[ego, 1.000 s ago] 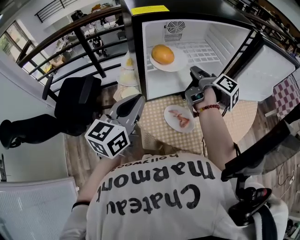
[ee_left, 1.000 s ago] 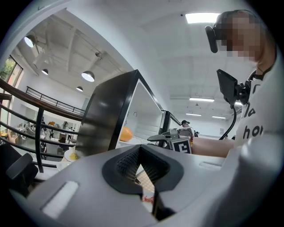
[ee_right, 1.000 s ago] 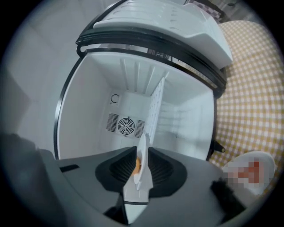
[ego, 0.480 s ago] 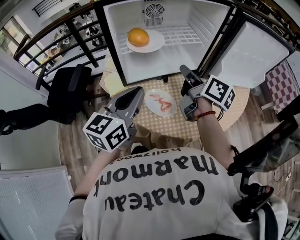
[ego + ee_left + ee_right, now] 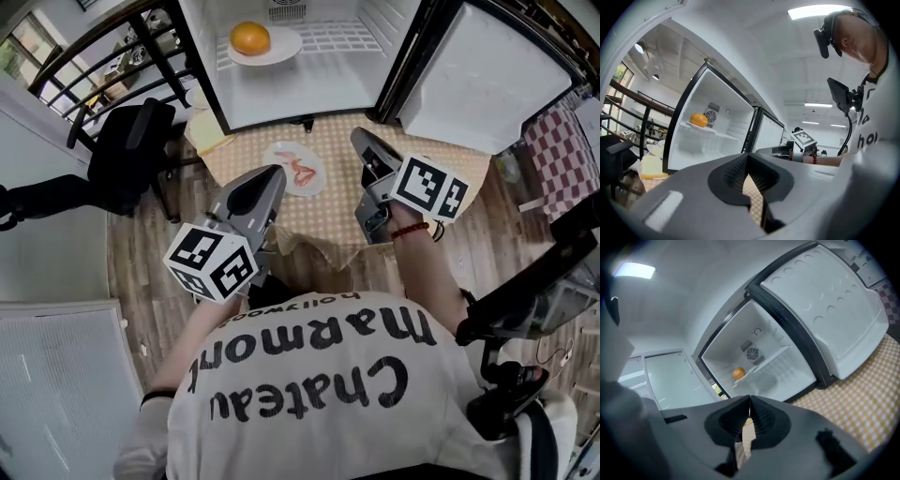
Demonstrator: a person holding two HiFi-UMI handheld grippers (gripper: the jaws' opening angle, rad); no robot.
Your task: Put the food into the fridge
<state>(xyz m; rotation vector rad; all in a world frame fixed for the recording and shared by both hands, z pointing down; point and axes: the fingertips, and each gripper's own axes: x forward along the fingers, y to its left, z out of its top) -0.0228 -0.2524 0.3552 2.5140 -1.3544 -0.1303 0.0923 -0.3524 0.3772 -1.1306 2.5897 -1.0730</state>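
- Since a second ago the right gripper (image 5: 360, 138) has drawn back from the mouth of the fridge (image 5: 309, 84) and now hangs over the table (image 5: 328, 211); the fridge and its contents have slid up toward the top edge of the head view
- the left gripper (image 5: 271, 174) has kept its place low at the left, over the near edge of the table; its marker cube (image 5: 212, 262) faces the camera
- left gripper: its own view shows the two jaws closed tip to tip with nothing held; only checked cloth shows through the slit below the tips
- right gripper: jaws likewise pressed together and empty in its own view; it points toward the open fridge; a red bead bracelet (image 5: 412, 230) sits on the wrist behind it
- the reddish food (image 5: 300, 172) lies on a white plate (image 5: 278, 153) on the checked tablecloth, outside the fridge, just in front of its open mouth, between the two gripper tips and nearer the left one
- an orange (image 5: 250, 37) rests on a second plate (image 5: 284, 45) on the wire shelf (image 5: 352, 36) inside the fridge, toward the left wall
- the fridge door (image 5: 487, 70) stands wide open at the right
- a black chair (image 5: 131, 150) stands left of the table, beside a dark railing (image 5: 89, 70)
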